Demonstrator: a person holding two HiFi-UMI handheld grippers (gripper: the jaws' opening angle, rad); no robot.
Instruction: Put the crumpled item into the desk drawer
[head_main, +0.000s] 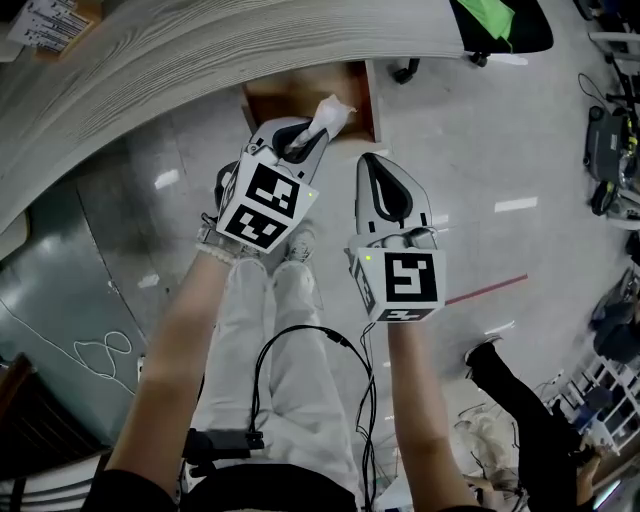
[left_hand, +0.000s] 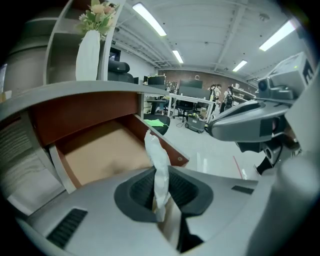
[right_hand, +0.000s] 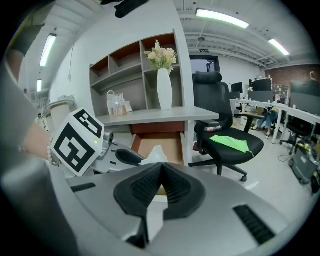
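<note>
A crumpled white tissue (head_main: 328, 114) sticks up from my left gripper (head_main: 297, 143), whose jaws are shut on it just in front of the open desk drawer (head_main: 262, 104). In the left gripper view the tissue (left_hand: 157, 167) stands pinched between the pads, with the drawer's brown bottom (left_hand: 102, 155) beyond it. My right gripper (head_main: 388, 192) hangs beside the left one, over the floor, its jaws shut with nothing between them. From the right gripper view the tissue (right_hand: 155, 154) and the drawer (right_hand: 161, 144) show ahead, past my right gripper (right_hand: 161, 184).
The curved grey desk top (head_main: 200, 50) runs above the drawer. A black office chair with a green cloth (right_hand: 227, 142) stands to the right of the desk. A vase of flowers (right_hand: 163, 80) sits on the desk. Another person (head_main: 520, 410) is at the lower right.
</note>
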